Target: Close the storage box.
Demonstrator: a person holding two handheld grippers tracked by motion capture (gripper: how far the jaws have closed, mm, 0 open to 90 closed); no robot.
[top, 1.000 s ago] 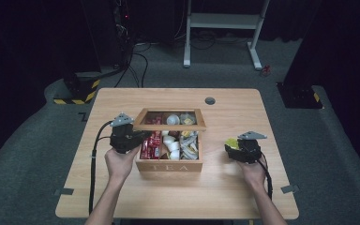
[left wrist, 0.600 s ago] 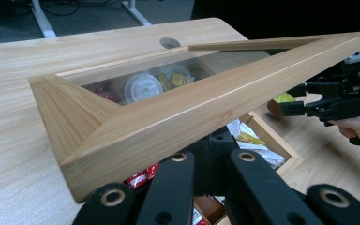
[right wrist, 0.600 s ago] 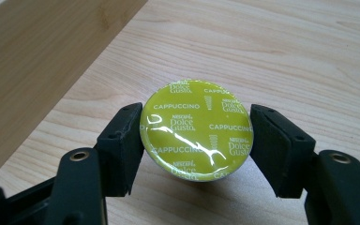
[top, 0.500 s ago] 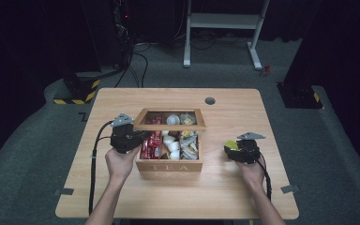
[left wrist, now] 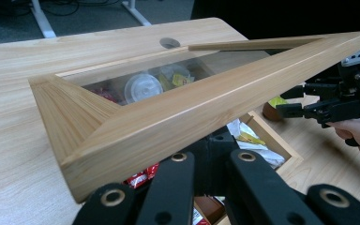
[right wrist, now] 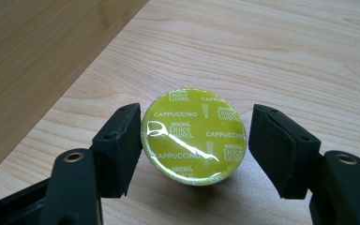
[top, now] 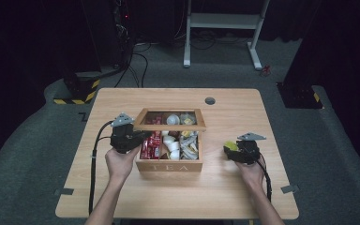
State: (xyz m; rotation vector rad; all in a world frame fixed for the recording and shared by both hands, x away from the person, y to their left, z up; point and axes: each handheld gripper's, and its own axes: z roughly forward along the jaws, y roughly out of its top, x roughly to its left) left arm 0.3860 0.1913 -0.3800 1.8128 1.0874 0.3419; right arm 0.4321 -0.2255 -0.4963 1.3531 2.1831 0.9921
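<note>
A wooden tea box (top: 168, 165) stands mid-table, its glass-paned lid (top: 170, 125) tilted up. My left gripper (top: 140, 137) reaches in from the box's left. Its jaws are drawn together under the lid's front rail (left wrist: 192, 117), which lies across them and hides their tips (left wrist: 211, 161). A green-topped cappuccino capsule (right wrist: 192, 136) sits on the table right of the box (top: 231, 146). My right gripper (right wrist: 194, 140) straddles it, open. The left pad (right wrist: 122, 140) touches the capsule and a small gap shows before the right pad (right wrist: 281, 145).
Red sachets (top: 150, 145), white pods (top: 171, 140) and paper packets (top: 187, 143) fill the box's compartments. A round cable hole (top: 210, 101) lies behind the box. The box's side wall (right wrist: 42, 61) rises just left of the right gripper.
The right gripper has edged slightly toward the box. The lid stays raised and the left gripper holds still.
</note>
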